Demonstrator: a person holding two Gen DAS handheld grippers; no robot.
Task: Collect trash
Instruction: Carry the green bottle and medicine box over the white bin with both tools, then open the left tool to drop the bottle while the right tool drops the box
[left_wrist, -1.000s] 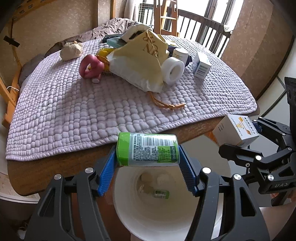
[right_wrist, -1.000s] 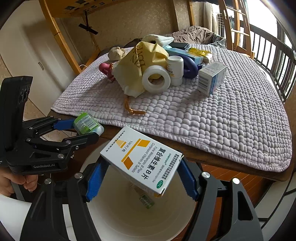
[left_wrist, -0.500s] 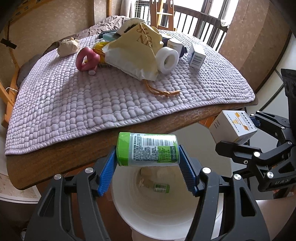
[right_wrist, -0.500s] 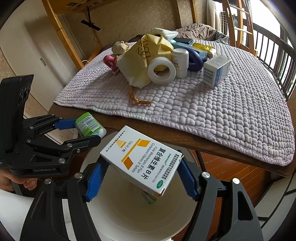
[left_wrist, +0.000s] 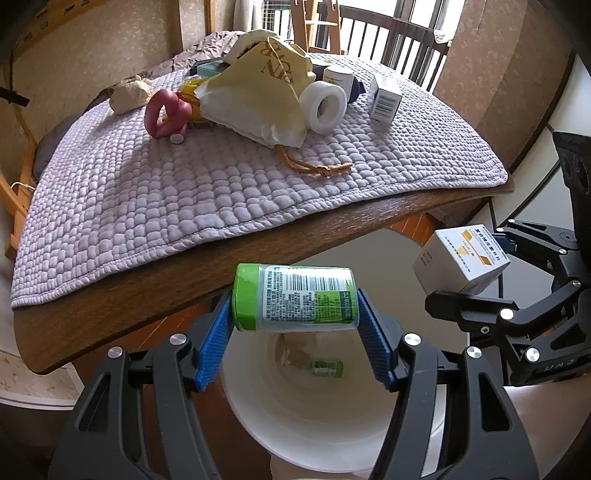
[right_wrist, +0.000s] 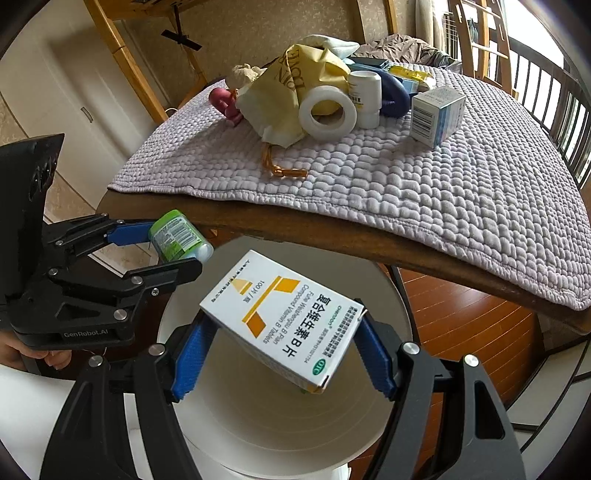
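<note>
1. Right-wrist view: the right gripper (right_wrist: 280, 354) has its blue ribbed pads pressed on both ends of a white card medicine box (right_wrist: 282, 321), which is printed with orange bands, Chinese characters, "Compound Vitamin B Tablets" and an "OTC" oval.
2. That box hangs tilted over the open mouth of a smooth white round bin (right_wrist: 258, 435), near the table's edge.
3. Left-wrist view: the left gripper (left_wrist: 295, 332) is closed partway on a small plastic bottle (left_wrist: 295, 297) lying sideways between its pads, with a lime-green cap to the left and a barcode on a white-and-green label.
4. It too hangs above the bin (left_wrist: 314, 417), where a little green-labelled bottle (left_wrist: 327, 368) lies at the bottom.
5. "GenRobot.AI" is moulded on the left gripper's black body in the right-wrist view.
6. Farther off, a wooden table (left_wrist: 295, 236) carries a bumpy lilac quilted mat (left_wrist: 184, 192).
7. On the mat's far side sit a crumpled cream bag (left_wrist: 258, 96) with gold lettering, a white tape roll (left_wrist: 325, 107) and a small barcoded carton (left_wrist: 384, 98).
</note>
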